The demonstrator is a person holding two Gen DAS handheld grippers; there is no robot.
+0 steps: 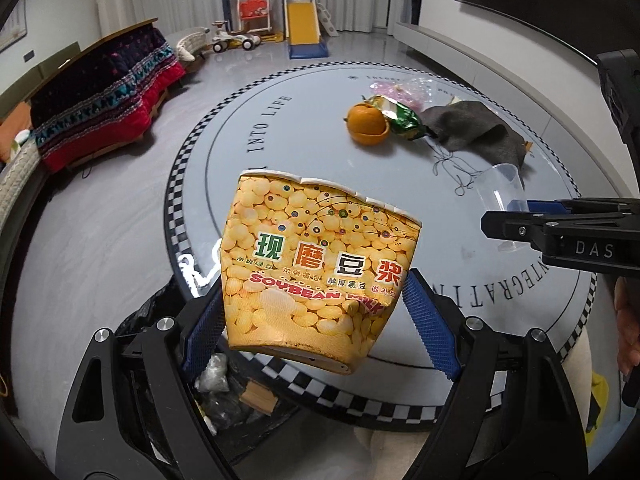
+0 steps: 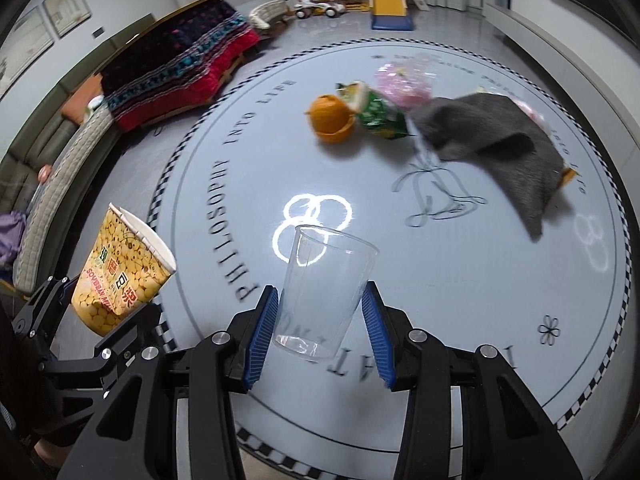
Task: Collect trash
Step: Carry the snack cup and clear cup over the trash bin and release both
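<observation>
A big round table with a checked edge and grey letters fills most of both views. Beside it, on the left, a sofa is draped with a dark and red blanket. Far back on the floor, a yellow slide and a toy swing are seen.

Below the table's near edge, a black trash bag is seen, with bits of trash inside it.

On the far part of the table, a grey cloth is spread out. Just beside it lie a green wrapper, a clear pink bag and an orange peel shaped like a bowl. The peel is touching the wrapper.

A yellow paper cup with bean pictures is held up in the air, over the near edge of the table and above the bag. It is pinched at its lower part by the left gripper, whose blue pads are pressed on both sides. The jaws are kept wide apart by the cup, and the cup is dented and tilted.

A clear plastic cup is held above the table by the right gripper. It is squeezed near its bottom between the blue pads, with the jaws about half open. Its open end is tipped away, toward the middle of the table. In the left view, this cup is seen to the right of the paper cup, well apart from it.
</observation>
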